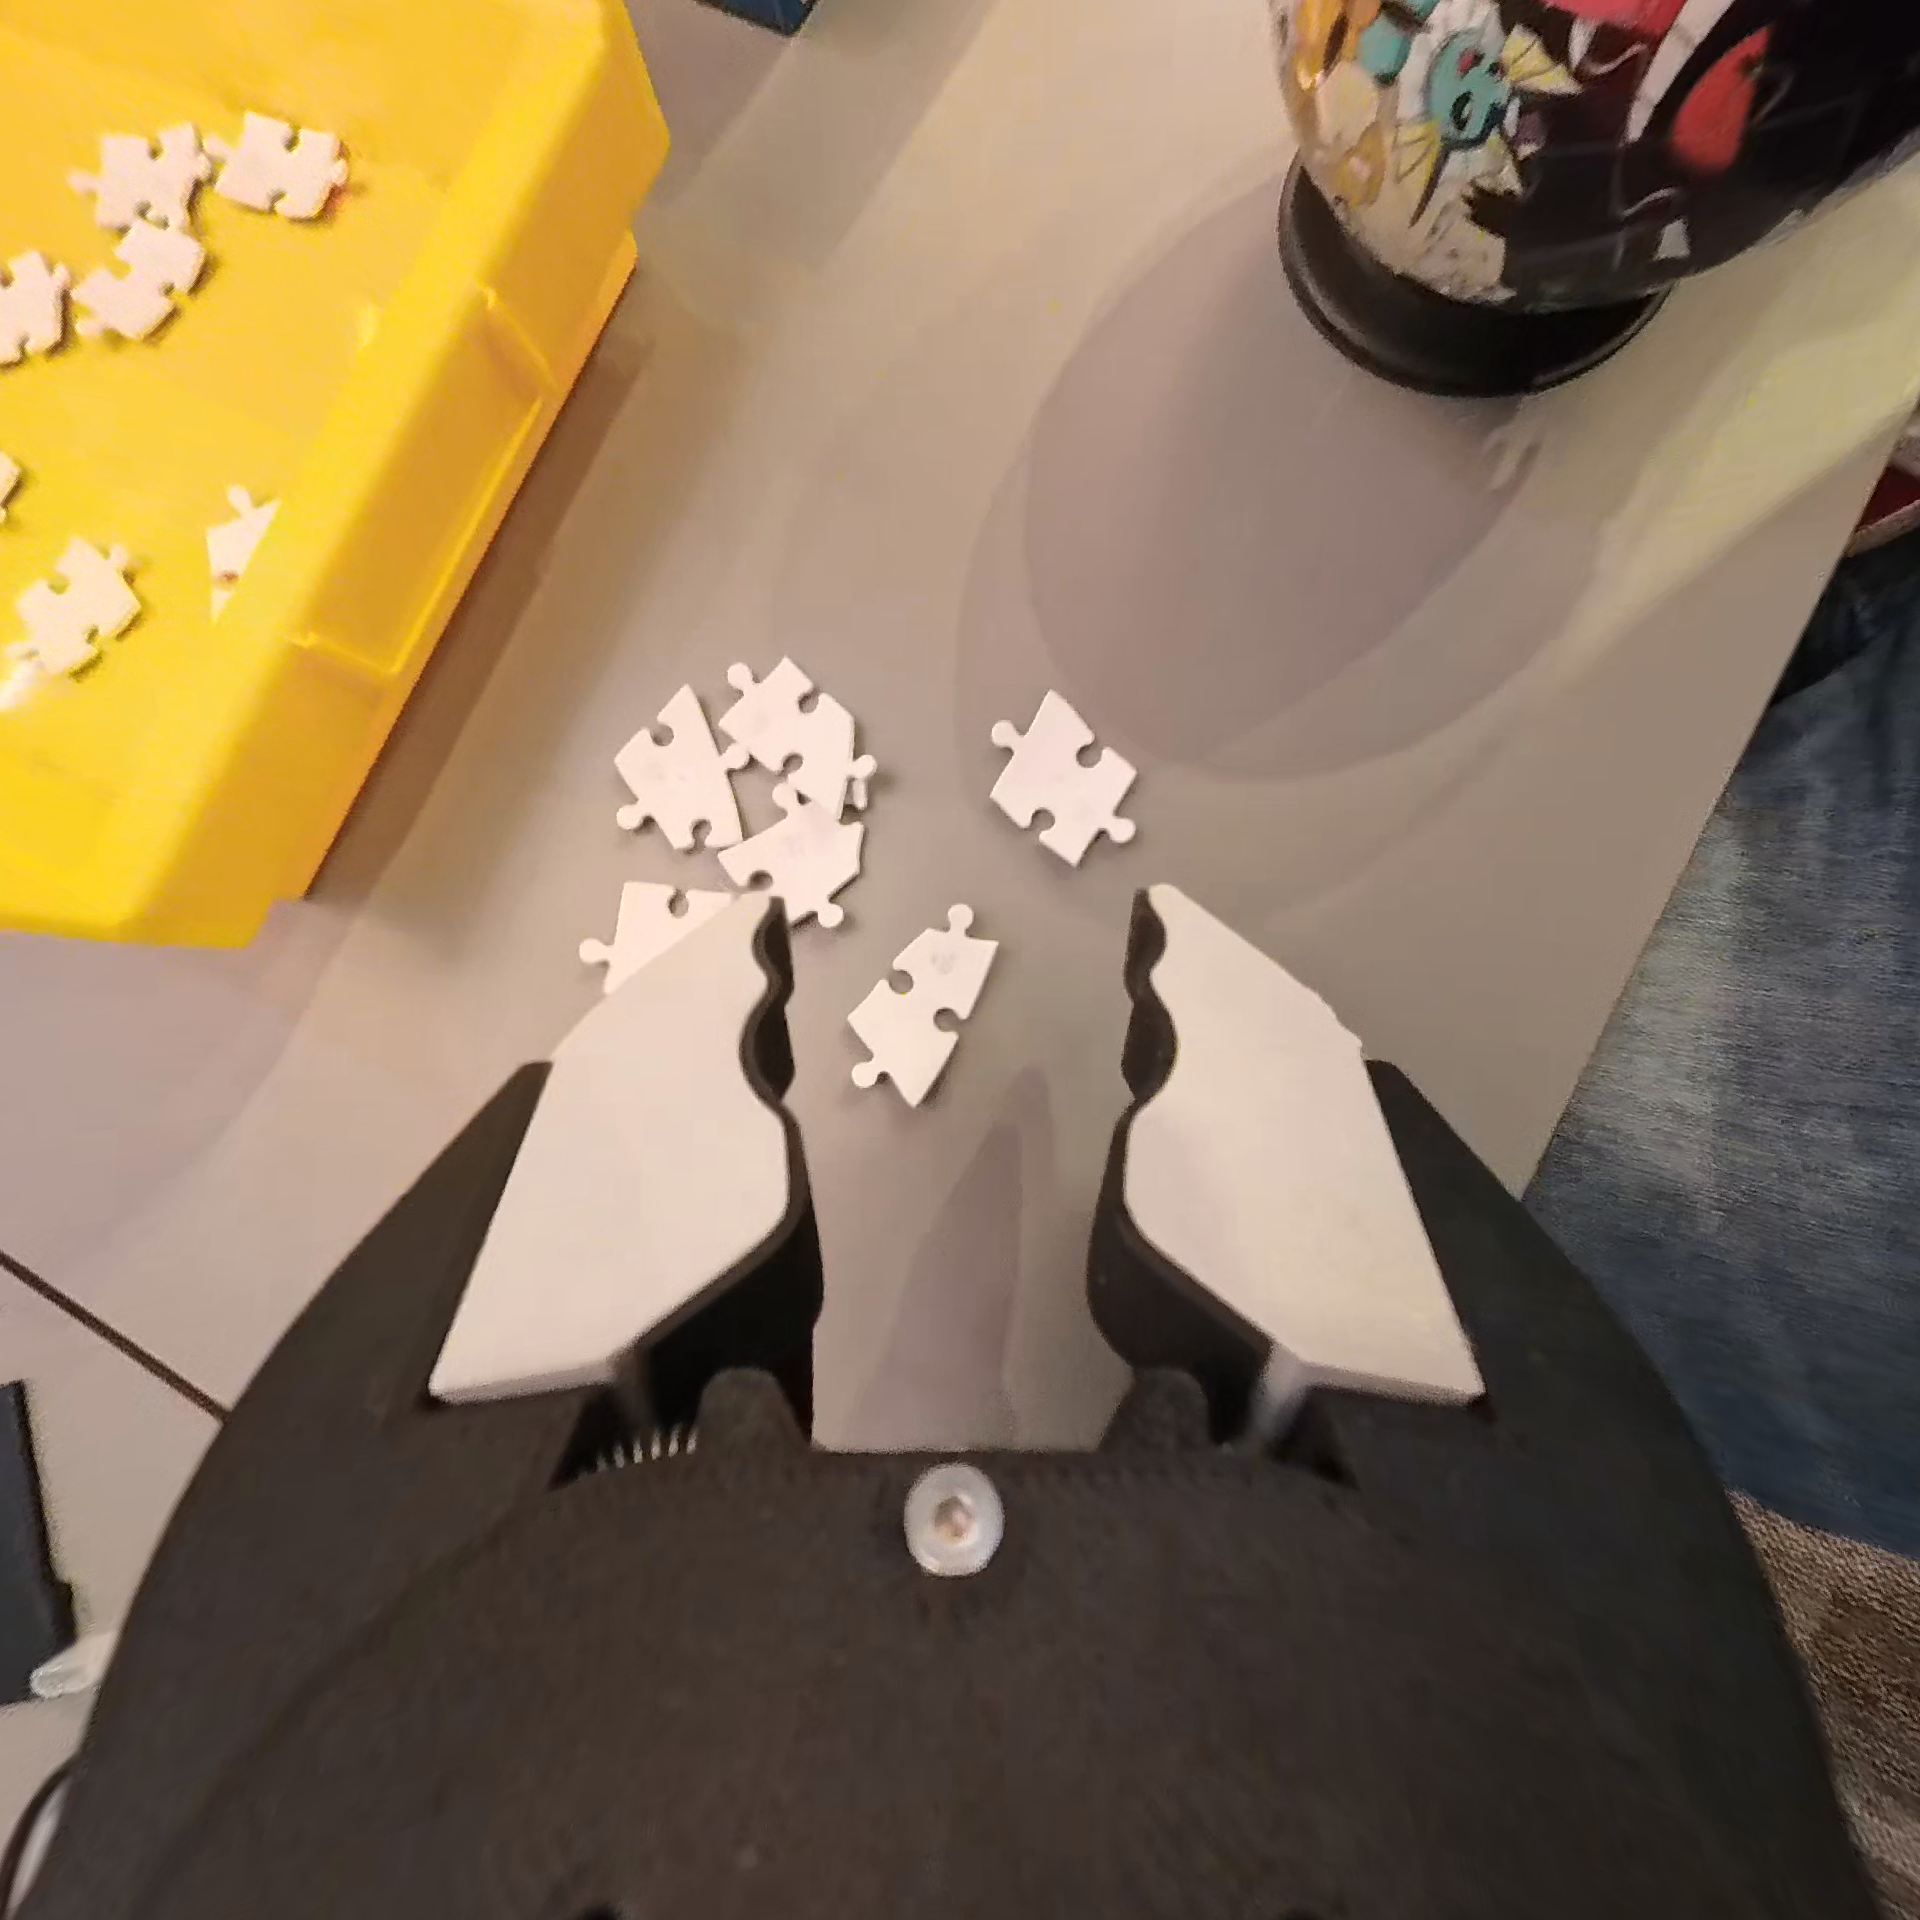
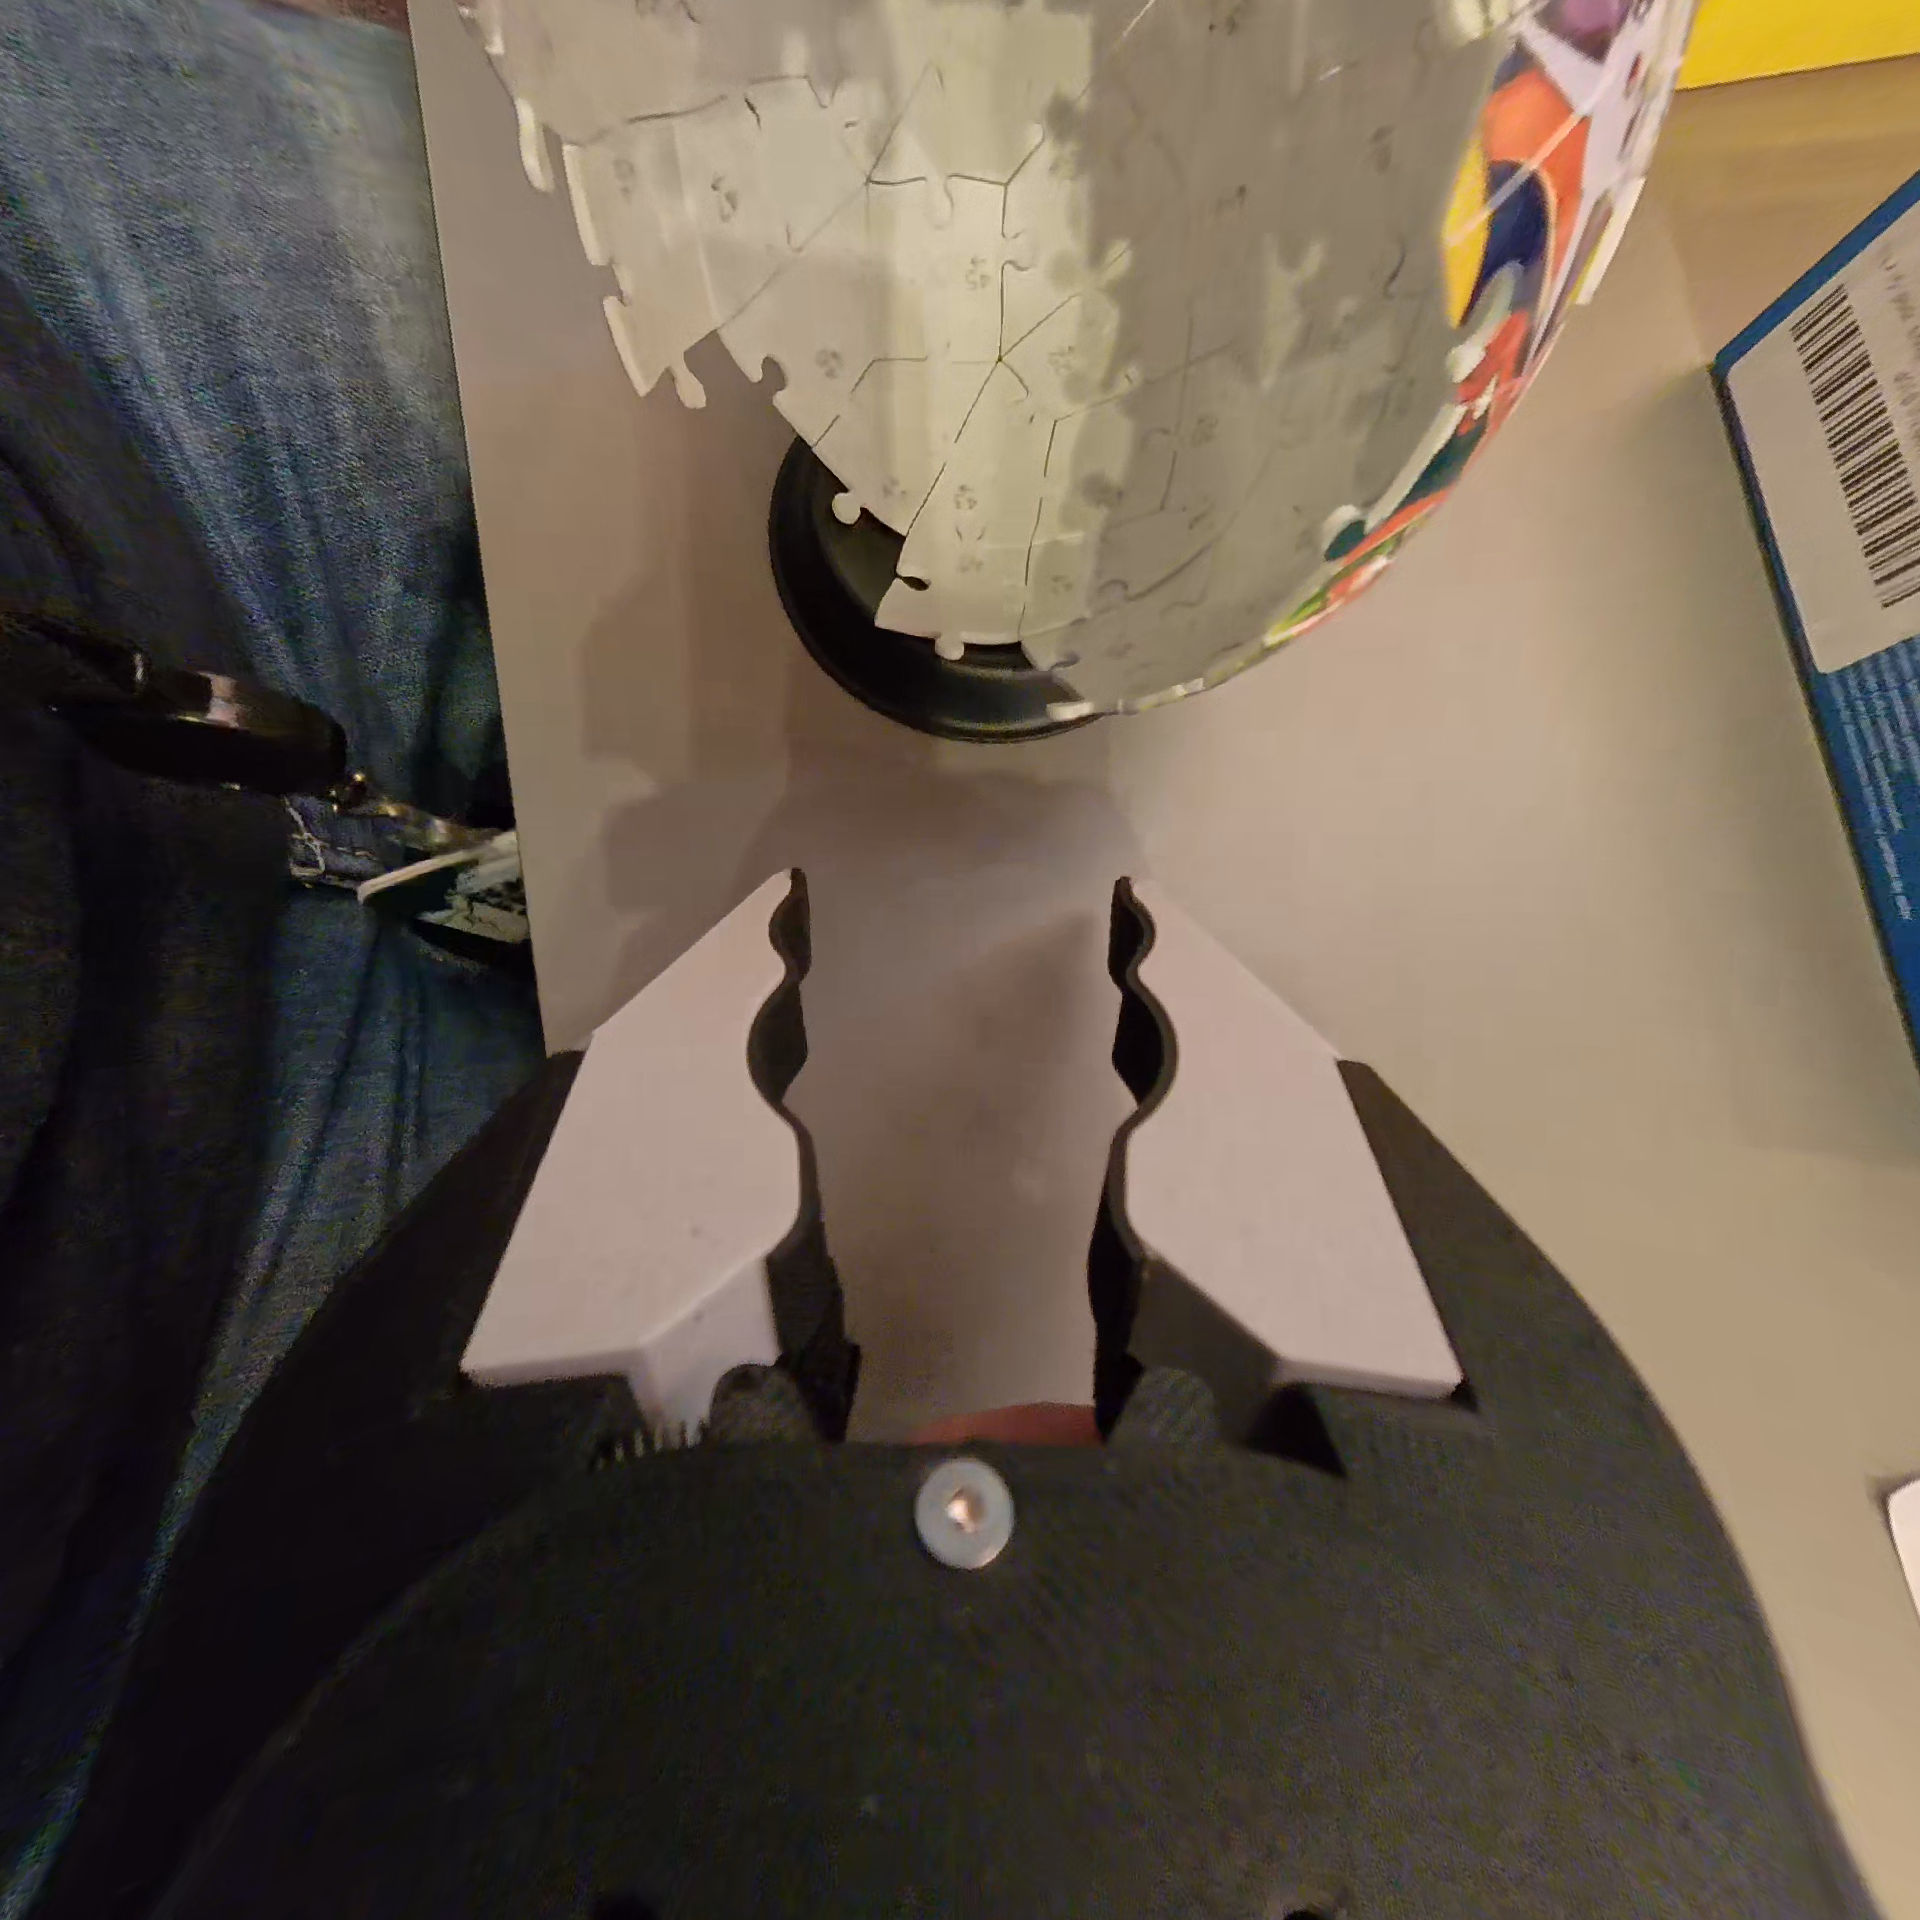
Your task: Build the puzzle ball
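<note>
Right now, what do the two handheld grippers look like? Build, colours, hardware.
Both match: the left gripper and right gripper each have a matte black, textured body with one silver screw at its centre. Each has two pale grey wedge-shaped fingers lined with black wavy-edged pads. A small metal spring shows at the left finger base. No cables or sleeves show.

tray (image 1: 436, 436): left on tabletop (image 1: 935, 416), pieces (image 1: 156, 239) inside
loose pieces (image 1: 790, 800): right of tray
ball (image 1: 1558, 145): on stand (image 1: 1455, 332), far right
</note>
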### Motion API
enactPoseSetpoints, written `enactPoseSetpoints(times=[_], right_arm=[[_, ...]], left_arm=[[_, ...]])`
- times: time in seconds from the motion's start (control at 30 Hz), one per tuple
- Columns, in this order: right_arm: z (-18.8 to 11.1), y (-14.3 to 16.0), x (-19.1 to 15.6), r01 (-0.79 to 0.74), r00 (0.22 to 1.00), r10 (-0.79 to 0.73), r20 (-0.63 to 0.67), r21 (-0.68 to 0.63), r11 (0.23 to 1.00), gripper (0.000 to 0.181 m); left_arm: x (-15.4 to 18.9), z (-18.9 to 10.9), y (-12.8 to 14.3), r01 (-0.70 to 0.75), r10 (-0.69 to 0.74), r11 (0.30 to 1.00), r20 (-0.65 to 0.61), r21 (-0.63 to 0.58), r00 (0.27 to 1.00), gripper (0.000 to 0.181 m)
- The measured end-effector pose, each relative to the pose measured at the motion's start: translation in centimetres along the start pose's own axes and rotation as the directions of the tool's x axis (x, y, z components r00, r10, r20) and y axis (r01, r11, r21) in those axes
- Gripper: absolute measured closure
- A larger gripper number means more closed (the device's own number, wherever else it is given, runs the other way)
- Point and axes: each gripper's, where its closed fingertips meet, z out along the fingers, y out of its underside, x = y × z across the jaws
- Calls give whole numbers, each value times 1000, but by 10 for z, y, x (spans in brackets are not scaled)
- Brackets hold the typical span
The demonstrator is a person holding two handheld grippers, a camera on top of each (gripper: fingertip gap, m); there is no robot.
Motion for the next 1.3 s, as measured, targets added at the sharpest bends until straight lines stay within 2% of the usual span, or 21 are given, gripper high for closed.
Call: enactPoseSetpoints(times=[0.13,0.3,0.4,0.67,0.83,0.93,1.1,1.3], right_arm=[[3,0,1,-1,1000,1,6,-2,1000,125],[5,2,2,-9,1000,9,14,-1,1000,126],[5,1,4,-10,1000,10,10,0,1000,126],[7,3,4,-24,1000,24,17,7,1000,127],[6,1,6,-41,999,41,23,22,999,127],[6,1,5,-42,999,41,26,26,999,127],[5,0,4,-38,999,37,31,32,999,127],[2,-3,5,-33,999,32,23,43,999,127]], left_arm=[[-6,3,18,3,-2,999,18,-51,1000,127],[-16,2,29,31,-29,998,32,-54,999,129],[-24,-1,15,59,-60,998,33,22,998,125],[-43,27,5,-24,25,998,11,-49,1000,128],[-31,44,-14,-56,53,997,-59,-54,997,137],[-31,53,-8,-51,45,993,-56,-110,997,147],[-20,61,-14,-18,11,995,-67,-99,998,164],[5,65,-30,-51,42,993,-86,-103,995,162]])
